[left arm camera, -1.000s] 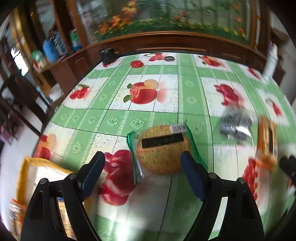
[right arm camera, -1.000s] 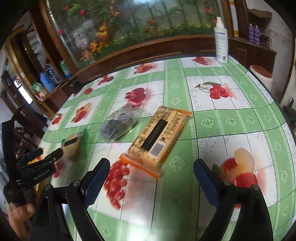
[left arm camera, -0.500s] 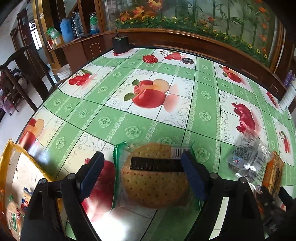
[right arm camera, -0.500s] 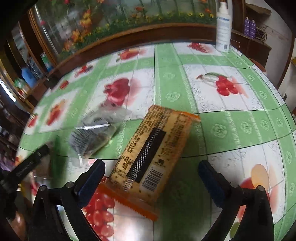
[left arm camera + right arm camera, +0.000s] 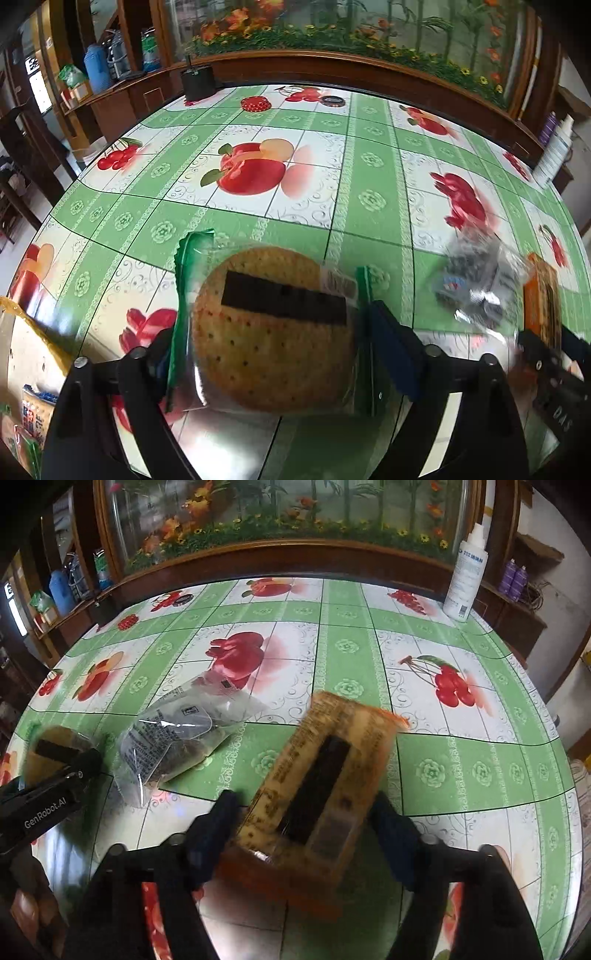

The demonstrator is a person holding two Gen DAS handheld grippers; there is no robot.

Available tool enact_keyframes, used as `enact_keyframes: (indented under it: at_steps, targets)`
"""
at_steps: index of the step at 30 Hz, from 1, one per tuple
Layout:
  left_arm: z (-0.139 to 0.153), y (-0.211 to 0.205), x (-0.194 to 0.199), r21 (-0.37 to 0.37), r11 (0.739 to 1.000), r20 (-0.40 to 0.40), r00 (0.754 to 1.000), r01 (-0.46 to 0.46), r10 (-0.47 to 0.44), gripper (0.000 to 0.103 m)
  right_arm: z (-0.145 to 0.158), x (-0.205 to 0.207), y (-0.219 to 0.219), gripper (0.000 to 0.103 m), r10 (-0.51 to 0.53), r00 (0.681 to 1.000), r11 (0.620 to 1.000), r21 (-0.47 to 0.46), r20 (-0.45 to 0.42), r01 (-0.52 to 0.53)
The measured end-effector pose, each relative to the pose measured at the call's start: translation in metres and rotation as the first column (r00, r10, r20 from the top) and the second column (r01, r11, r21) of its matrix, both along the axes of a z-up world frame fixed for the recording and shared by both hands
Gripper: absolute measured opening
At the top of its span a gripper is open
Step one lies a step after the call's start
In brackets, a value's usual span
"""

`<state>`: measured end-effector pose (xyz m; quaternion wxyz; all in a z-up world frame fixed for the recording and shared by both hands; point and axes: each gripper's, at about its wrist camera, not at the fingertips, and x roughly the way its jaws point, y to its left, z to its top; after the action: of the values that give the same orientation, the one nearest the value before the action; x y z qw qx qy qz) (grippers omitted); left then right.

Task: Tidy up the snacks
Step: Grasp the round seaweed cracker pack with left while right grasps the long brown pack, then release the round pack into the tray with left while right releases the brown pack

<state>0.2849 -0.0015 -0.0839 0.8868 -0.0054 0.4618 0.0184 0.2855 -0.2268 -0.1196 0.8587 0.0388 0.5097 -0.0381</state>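
Since the round cracker pack (image 5: 273, 332) is a single big biscuit in thin clear film with green crimped ends, it looks light, slippery and easy to snap, so a soft hold across its flat sides suits it better than a hard squeeze on the middle. It lies on the fruit-print tablecloth (image 5: 369, 177) between the fingers of the left gripper (image 5: 275, 354), which press against the wrapper on both sides and appear to pinch it. Under the right gripper (image 5: 299, 830), the orange biscuit packet (image 5: 325, 782) is a stiffer, long block; the fingers bracket its near end, seemingly pinching it, though blur hides the contact. A clear bag of dark snacks (image 5: 184, 734) sits just beside the orange packet, soft and crinkly, best taken by its sealed edge. At the left edge of the left wrist view, a yellow-rimmed tray (image 5: 22, 314) holds a few wrapped snacks (image 5: 33, 417), too cropped to name
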Motion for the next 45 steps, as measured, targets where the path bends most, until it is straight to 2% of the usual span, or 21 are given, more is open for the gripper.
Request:
enact_keyframes:
  at_steps: [1, 5, 14, 18, 22, 25, 28, 36, 45]
  targets:
    - [0.001, 0.001, -0.003, -0.015, 1.0, 0.0, 1.0, 0.012, -0.012, 0.075, 0.001, -0.002, -0.002, 0.067, 0.002, 1.0, 1.0, 0.005, 0.0, -0.002]
    - [0.004, 0.006, -0.018, -0.047, 0.998, 0.008, 1.0, 0.03, -0.029, 0.064, 0.003, -0.016, -0.008, 0.063, 0.01, 1.0, 0.999, 0.032, 0.01, -0.011]
    - [0.005, 0.019, -0.079, -0.108, 0.991, 0.02, 0.997, 0.08, -0.078, 0.061, 0.016, -0.066, -0.012, 0.061, 0.054, 0.998, 0.99, 0.129, 0.044, -0.06]
    - [0.01, 0.022, -0.104, -0.109, 0.989, 0.037, 0.995, 0.101, -0.097, 0.061, 0.027, -0.091, -0.013, 0.059, 0.074, 0.995, 0.975, 0.203, 0.074, -0.088]
    - [0.012, 0.025, -0.13, -0.114, 0.986, 0.045, 0.992, 0.12, -0.116, 0.061, 0.029, -0.117, -0.014, 0.058, 0.096, 0.992, 0.948, 0.297, 0.081, -0.116]
    - [0.014, 0.028, -0.147, -0.119, 0.985, 0.051, 0.991, 0.127, -0.121, 0.061, 0.028, -0.134, -0.014, 0.057, 0.103, 0.991, 0.934, 0.334, 0.083, -0.125]
    - [0.019, 0.033, -0.166, -0.121, 0.985, 0.066, 0.991, 0.123, -0.116, 0.061, 0.029, -0.149, -0.014, 0.057, 0.109, 0.99, 0.9, 0.413, 0.092, -0.137]
    - [0.039, 0.044, -0.198, -0.056, 0.993, 0.127, 0.988, 0.099, -0.091, 0.061, 0.035, -0.166, 0.013, 0.057, 0.157, 0.981, 0.871, 0.454, 0.111, -0.191]
    - [0.049, 0.076, -0.219, -0.055, 0.997, 0.165, 0.986, 0.046, -0.037, 0.061, 0.046, -0.175, 0.052, 0.057, 0.229, 0.962, 0.811, 0.517, 0.15, -0.273]
